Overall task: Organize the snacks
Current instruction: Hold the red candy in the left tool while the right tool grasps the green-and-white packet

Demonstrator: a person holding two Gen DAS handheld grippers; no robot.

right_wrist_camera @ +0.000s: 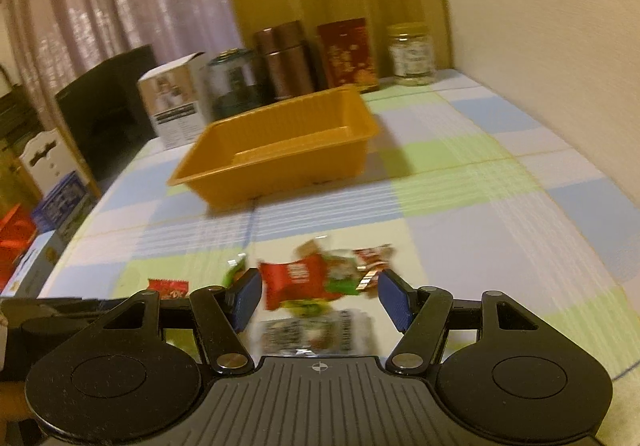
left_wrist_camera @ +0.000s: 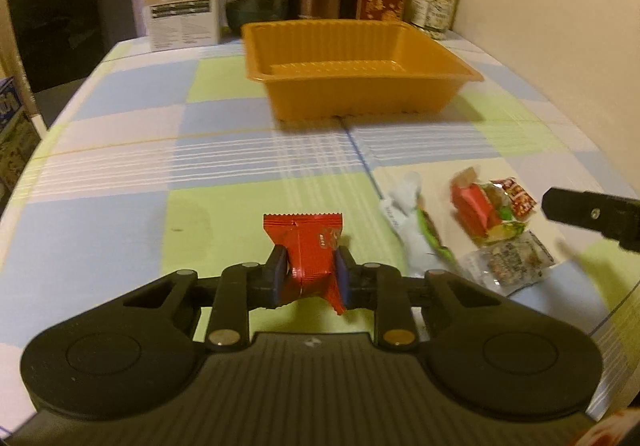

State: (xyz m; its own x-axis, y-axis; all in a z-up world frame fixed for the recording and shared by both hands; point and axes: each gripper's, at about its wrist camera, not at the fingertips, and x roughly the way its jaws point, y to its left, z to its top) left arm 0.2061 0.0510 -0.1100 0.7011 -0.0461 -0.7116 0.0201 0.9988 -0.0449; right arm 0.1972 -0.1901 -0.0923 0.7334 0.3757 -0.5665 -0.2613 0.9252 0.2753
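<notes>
One orange tray (left_wrist_camera: 360,94), nothing visible inside, snack packets (left_wrist_camera: 492,214) on tablecloth (left_wrist_camera: 160,166)

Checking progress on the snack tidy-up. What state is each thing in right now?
Left tool: shut on the red snack packet.
Right tool: open, hovering over the snack pile, gripping nothing.
Orange tray: upright on the table, nothing visible inside.
Snack pile: loose on the table, outside the tray.
Glass jar: lid on.
</notes>
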